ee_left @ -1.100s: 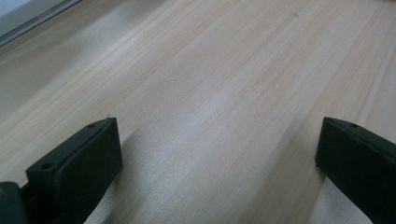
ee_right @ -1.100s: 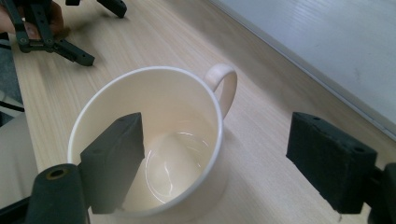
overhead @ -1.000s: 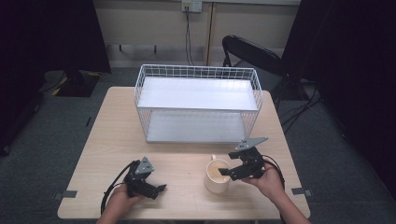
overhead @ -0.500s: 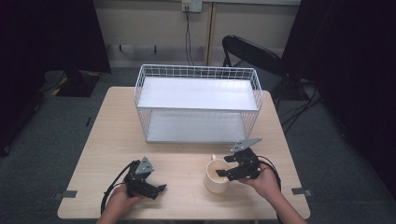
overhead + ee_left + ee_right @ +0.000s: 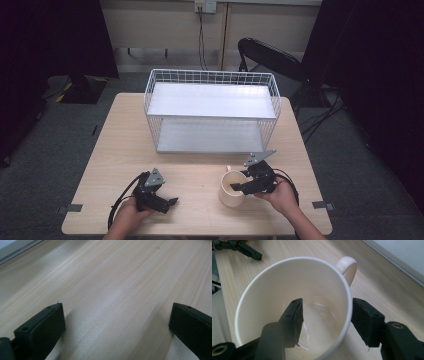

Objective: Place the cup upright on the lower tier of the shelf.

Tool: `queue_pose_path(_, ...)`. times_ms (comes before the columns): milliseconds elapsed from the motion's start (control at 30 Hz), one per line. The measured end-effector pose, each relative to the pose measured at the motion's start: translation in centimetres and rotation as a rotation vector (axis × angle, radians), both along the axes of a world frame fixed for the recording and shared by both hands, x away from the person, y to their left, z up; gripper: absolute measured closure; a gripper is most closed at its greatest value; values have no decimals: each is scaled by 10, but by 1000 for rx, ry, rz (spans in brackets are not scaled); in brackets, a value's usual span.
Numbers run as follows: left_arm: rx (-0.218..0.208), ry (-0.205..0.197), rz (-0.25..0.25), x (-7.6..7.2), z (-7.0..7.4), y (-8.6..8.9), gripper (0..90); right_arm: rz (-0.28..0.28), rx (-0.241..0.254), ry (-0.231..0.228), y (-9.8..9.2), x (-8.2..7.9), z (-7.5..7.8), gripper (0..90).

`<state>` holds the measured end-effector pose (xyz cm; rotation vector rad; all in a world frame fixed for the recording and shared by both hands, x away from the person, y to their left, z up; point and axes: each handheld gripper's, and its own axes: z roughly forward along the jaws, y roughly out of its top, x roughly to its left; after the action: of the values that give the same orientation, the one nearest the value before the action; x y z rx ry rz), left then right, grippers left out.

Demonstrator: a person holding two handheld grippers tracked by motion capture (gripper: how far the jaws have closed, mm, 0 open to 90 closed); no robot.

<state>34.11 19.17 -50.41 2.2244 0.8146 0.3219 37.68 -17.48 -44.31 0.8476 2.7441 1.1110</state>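
The cream mug [image 5: 231,188] is standing upright on the near right part of the wooden table [image 5: 200,172], just in front of the person's right hand [image 5: 284,196], with its handle [image 5: 347,266] turned toward the far side, toward the basket. The right gripper [image 5: 325,317] is straddling the mug's wall: in the right gripper view one black jaw is reaching down inside the cup and the other is sitting outside the rim, and a gap is showing between each jaw and the wall, so the jaws are spread and not yet pinching. The inside of the mug is looking bare and glossy. On the near left, the person's left hand [image 5: 127,216] is holding the left gripper [image 5: 170,202] low over the table, well apart from the mug; in the left gripper view its two jaws are standing wide apart with nothing but bare wood grain between them. A black cable [image 5: 117,205] is trailing from that gripper toward the near table edge. Farther back, a white wire basket [image 5: 212,116] with a flat white floor is sitting across the middle of the table. Beyond the table, a dark chair [image 5: 272,55] is standing on grey carpet by the wall.
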Motion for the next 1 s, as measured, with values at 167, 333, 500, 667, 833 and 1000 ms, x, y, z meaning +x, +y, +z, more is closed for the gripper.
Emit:
queue_pose_path(167, 0, 0, 0, 0, 0, 0, 1, 4, -13, -2, 2, 0, -1, 482)
queue_pose_path(333, 0, 0, 0, 0, 0, 0, 1, -1, -36, -11, 4, 0, -1, 552)
queue_pose_path(500, 0, 0, 0, 0, 0, 0, 1, -1, -58, -16, 5, 0, -1, 622)
queue_pose_path(667, 0, 0, 0, 0, 0, 0, 0, 4, -63, -5, 5, 1, 1, 718)
queue_pose_path(833, 0, 0, 0, 0, 0, 0, 1, 15, -88, -15, 7, 1, 2, 764)
queue_pose_path(1000, 0, 0, 0, 0, 0, 0, 1, 2, -118, -13, 4, 1, 5, 828)
